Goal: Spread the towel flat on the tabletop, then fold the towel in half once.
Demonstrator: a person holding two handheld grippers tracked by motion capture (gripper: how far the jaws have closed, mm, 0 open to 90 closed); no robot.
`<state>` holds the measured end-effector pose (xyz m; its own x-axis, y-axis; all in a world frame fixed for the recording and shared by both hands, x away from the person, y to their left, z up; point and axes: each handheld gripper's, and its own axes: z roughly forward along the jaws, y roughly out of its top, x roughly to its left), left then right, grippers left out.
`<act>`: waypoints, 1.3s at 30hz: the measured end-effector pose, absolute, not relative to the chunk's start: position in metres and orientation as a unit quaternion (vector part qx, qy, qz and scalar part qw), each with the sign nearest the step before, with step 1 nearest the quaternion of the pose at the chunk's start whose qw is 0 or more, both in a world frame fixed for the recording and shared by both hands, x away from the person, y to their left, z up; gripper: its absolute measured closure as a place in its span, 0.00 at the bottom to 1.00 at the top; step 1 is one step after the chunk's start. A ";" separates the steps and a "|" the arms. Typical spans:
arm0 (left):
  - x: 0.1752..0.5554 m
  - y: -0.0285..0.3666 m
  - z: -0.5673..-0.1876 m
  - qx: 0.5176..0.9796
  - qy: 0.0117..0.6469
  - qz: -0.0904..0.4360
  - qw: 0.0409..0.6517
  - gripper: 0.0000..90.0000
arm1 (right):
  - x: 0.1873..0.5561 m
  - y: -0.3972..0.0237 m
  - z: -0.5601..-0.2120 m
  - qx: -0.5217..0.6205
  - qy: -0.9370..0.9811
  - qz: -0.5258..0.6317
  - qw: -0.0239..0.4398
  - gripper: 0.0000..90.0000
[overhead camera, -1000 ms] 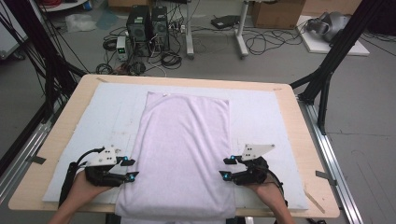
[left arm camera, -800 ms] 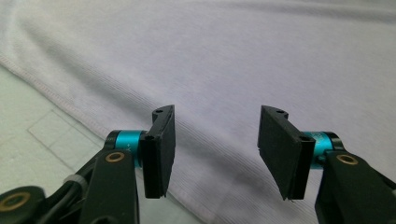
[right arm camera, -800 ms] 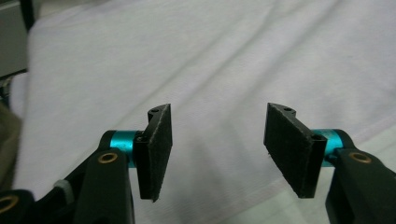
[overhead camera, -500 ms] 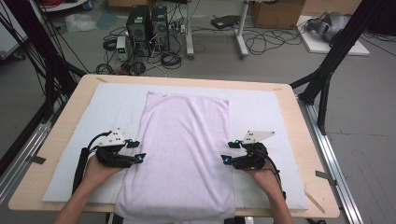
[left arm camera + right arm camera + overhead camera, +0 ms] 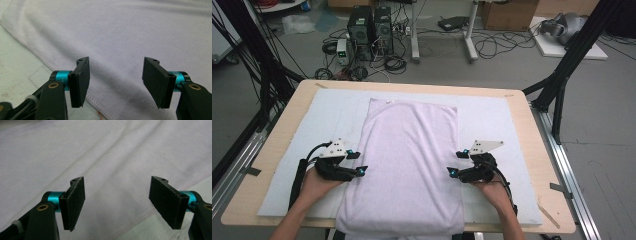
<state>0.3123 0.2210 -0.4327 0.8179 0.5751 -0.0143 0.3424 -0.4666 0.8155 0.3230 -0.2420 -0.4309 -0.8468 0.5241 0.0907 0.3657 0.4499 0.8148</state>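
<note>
Both grippers have just been opening, and nothing sits between the fingers: the left gripper (image 5: 362, 170) and right gripper (image 5: 451, 172) hover spread at the long edges of the white towel (image 5: 407, 165), which lies flat on the table (image 5: 532, 130). Risk: closing too shallow pinches just the hem (image 5: 37, 53), so the cloth slips or wrinkles.

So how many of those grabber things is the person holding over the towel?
2. The left gripper sits at the left edge of the white towel, and the right gripper sits at its right edge. Both have their jaws open, with nothing pinched between them.
</note>
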 end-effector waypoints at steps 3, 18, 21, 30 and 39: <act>0.312 0.222 -0.432 0.844 0.271 0.134 0.443 0.44 | 0.323 -0.242 -0.431 0.263 0.847 0.454 0.087 0.32; 0.312 0.222 -0.431 0.844 0.268 0.133 0.445 0.44 | 0.322 -0.240 -0.431 0.259 0.849 0.451 0.089 0.32; 0.312 0.223 -0.431 0.844 0.267 0.133 0.446 0.44 | 0.322 -0.240 -0.431 0.260 0.850 0.449 0.089 0.31; 0.312 0.223 -0.429 0.844 0.266 0.140 0.445 0.44 | 0.321 -0.240 -0.431 0.257 0.846 0.459 0.088 0.30; 0.327 0.213 -0.404 0.849 0.253 0.143 0.441 0.46 | 0.336 -0.251 -0.423 0.279 0.841 0.456 0.080 0.28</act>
